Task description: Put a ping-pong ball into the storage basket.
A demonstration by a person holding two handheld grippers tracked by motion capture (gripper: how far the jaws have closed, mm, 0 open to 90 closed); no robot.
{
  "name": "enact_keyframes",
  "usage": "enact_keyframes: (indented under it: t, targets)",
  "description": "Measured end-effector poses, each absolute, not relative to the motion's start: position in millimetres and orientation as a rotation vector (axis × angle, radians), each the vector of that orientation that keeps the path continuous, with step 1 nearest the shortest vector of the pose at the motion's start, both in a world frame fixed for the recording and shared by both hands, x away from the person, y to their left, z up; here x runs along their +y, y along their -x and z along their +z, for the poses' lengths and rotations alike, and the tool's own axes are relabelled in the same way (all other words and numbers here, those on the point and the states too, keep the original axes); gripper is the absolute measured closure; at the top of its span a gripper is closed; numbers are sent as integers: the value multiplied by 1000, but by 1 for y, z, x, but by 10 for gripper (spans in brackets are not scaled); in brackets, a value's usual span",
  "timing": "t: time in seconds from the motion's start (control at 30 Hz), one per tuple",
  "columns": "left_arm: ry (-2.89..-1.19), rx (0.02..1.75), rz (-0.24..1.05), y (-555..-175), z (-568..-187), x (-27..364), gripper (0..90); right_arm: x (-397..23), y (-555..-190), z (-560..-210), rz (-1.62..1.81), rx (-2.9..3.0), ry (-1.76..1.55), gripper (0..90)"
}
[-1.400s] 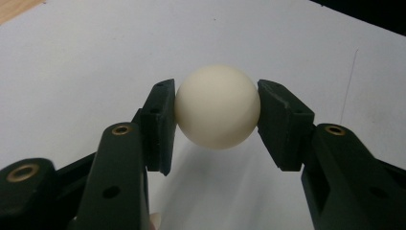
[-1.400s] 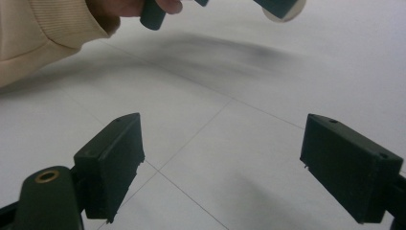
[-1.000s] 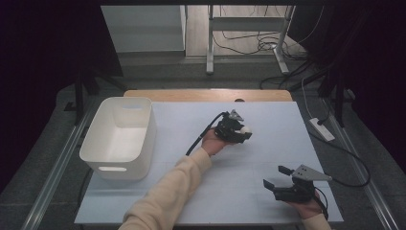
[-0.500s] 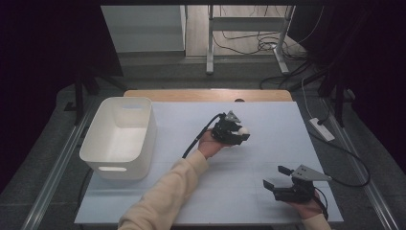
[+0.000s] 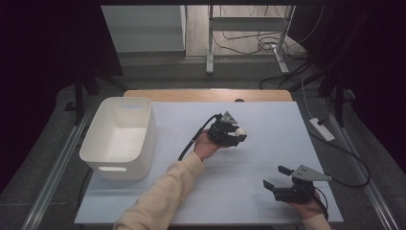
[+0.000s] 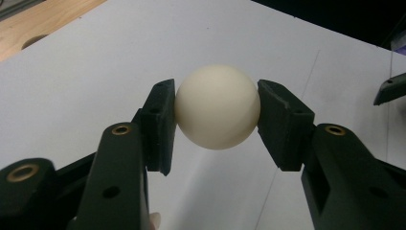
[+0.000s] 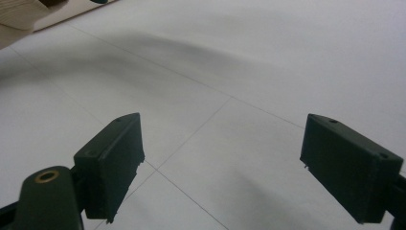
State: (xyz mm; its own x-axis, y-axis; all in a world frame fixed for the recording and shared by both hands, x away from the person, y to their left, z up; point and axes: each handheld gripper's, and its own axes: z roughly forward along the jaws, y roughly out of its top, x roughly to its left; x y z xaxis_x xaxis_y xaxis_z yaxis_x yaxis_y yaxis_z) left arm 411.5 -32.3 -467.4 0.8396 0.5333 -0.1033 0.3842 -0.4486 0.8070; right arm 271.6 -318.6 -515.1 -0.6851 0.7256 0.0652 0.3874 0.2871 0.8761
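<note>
A cream-white ball [image 6: 218,106] sits between the two black jaws of my left gripper [image 6: 216,125], which is shut on it; both pads press its sides. From above, the ball [image 5: 241,131] shows at the tip of the left gripper [image 5: 238,136], held over the middle of the white table [image 5: 268,120]. My right gripper [image 5: 274,177] rests near the table's front right, open, with bare table surface between its jaws [image 7: 222,163].
A white plastic bin [image 5: 119,136] stands at the table's left side, nothing visible inside it. A cable trails from the left gripper toward the person's sleeve [image 5: 163,196]. A power strip [image 5: 321,129] lies off the right edge. A wooden strip [image 5: 206,95] borders the back.
The left hand with the ball has shifted slightly toward the left and rear of the table. The right gripper has stayed where it was.
</note>
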Motion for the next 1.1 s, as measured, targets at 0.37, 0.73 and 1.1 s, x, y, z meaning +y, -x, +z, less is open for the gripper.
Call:
enact_keyframes:
  t: [0.37, 0.73, 1.1]
  targets:
    - [-2082, 664, 209, -401, -463, -21, 508, -318, -272, -515, 1357, 2219, -1003, 145]
    - [-2072, 662, 222, -391, -457, -10, 508, -317, -273, -516, 1351, 2223, -1007, 145]
    - [-2054, 652, 238, -380, -451, -1, 508, -317, -272, -516, 1353, 2222, -1002, 146]
